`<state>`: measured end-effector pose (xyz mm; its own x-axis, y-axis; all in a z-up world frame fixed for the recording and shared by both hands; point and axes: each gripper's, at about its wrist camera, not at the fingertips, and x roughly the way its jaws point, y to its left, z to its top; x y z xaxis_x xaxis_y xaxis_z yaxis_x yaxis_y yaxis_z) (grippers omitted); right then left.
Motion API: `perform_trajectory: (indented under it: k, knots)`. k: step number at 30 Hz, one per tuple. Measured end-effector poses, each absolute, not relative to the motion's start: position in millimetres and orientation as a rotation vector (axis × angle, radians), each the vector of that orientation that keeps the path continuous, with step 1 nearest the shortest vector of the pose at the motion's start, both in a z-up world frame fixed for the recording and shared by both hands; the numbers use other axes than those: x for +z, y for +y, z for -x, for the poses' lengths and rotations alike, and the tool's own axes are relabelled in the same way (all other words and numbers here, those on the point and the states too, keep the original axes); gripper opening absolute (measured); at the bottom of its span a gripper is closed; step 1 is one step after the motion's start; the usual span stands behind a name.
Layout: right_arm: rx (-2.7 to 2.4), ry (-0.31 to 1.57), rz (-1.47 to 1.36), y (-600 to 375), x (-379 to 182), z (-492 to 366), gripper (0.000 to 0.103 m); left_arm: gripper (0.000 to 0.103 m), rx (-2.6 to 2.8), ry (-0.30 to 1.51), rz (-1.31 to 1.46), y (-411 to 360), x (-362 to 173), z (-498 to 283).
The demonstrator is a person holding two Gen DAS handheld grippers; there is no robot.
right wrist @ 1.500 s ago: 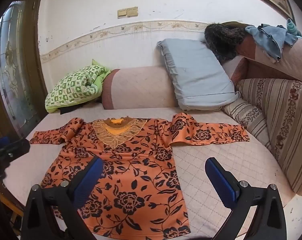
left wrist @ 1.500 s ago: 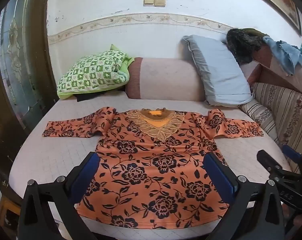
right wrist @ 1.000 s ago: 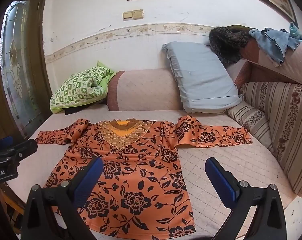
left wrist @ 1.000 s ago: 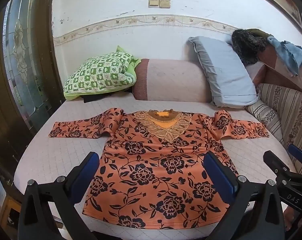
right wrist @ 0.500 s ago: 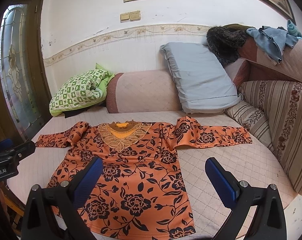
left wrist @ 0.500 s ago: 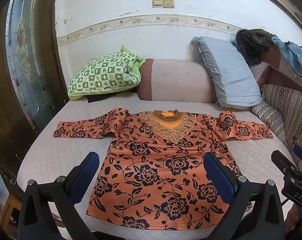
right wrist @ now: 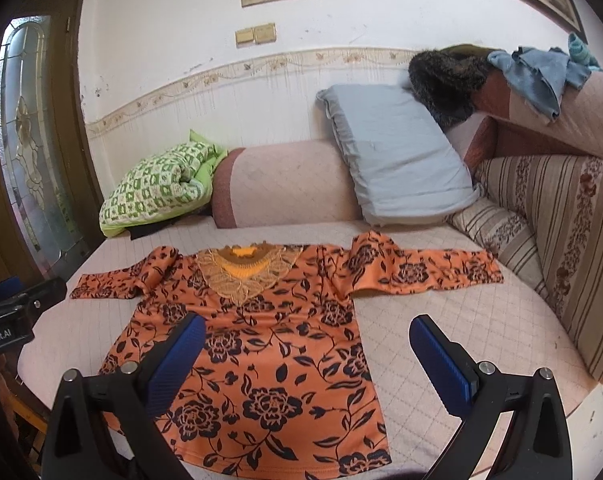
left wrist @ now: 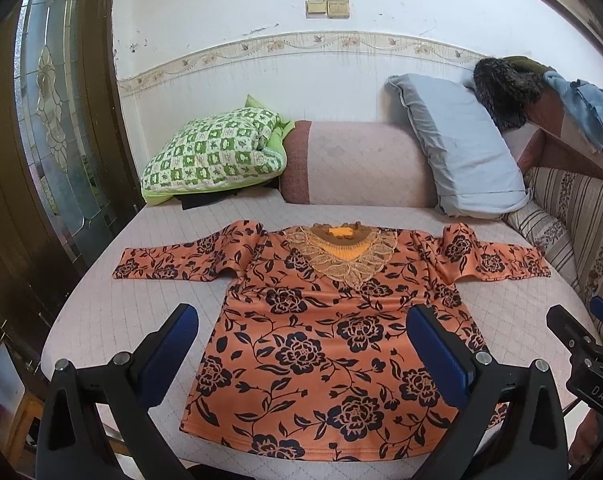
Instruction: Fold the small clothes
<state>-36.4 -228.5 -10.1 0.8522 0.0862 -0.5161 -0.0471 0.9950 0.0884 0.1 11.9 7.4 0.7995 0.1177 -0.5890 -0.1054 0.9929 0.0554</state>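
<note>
An orange long-sleeved top with black flowers and a lace collar lies flat, front up, on the quilted pink bed, both sleeves spread sideways; it also shows in the right wrist view. My left gripper is open and empty, held above the top's hem. My right gripper is open and empty, above the top's right side and the bare bed. Each gripper shows at the edge of the other's view, the right one and the left one.
A green checked cushion, a pink bolster and a grey pillow line the wall. A striped sofa back with a dark fur item and blue cloth stands at the right. A glass-panelled door stands at the left.
Both grippers have drawn back and up a little from the bed, so the top sits further off in both views. The top has not moved.
</note>
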Motion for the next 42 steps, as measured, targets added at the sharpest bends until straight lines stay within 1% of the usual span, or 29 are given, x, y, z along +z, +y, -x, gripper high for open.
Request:
perform_trajectory:
  k: [28,42]
  knots:
    - [0.073,0.555,-0.082,-231.7,-11.1,32.8,0.103,0.103,0.118,0.632,-0.014,11.6,3.2,-0.1]
    - [0.056,0.537,-0.114,-251.7,-9.7,35.7,0.103,0.103,0.110,0.624,-0.065,-9.4,10.7,0.5]
